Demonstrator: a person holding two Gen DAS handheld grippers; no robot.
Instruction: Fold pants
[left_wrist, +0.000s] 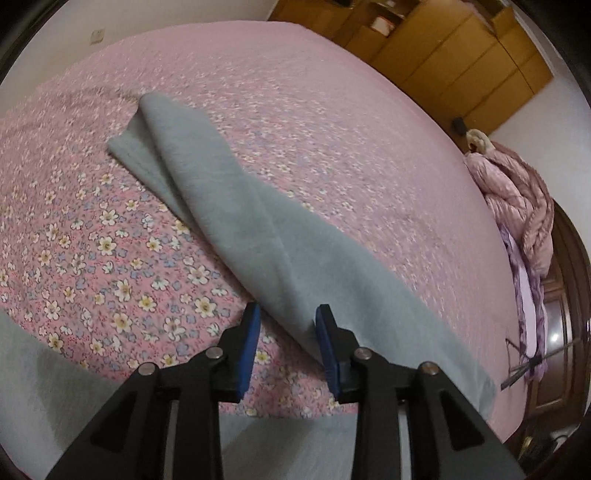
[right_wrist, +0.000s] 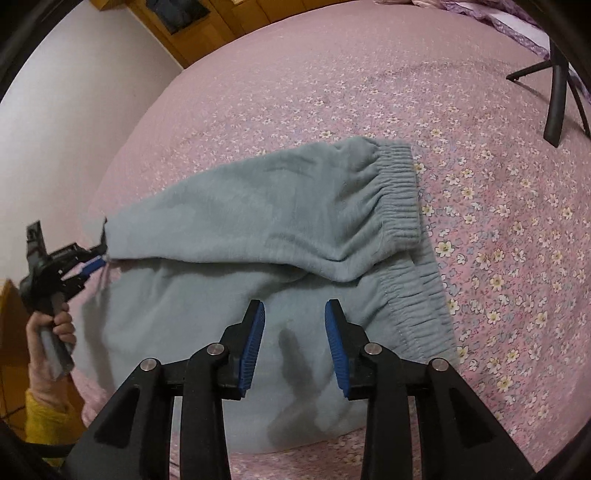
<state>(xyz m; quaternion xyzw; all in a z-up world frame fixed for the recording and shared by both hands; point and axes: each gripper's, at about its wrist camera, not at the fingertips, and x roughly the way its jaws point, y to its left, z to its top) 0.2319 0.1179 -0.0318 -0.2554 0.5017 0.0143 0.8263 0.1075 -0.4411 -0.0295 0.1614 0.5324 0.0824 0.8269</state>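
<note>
A pink flowered bedspread (right_wrist: 498, 221) carries soft grey-blue fleece pants (right_wrist: 280, 206), half folded. The right gripper (right_wrist: 294, 314) and left gripper (left_wrist: 287, 317) hover above them, jaws apart, gripping nothing.

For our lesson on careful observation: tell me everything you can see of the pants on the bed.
The pants are grey-blue, of soft fleecy cloth, with a gathered elastic waistband. They lie on the pink flowered bedspread, folded lengthwise, one leg over the other, the waistband halves not lined up. The right gripper hangs open above them, not gripping.
</note>
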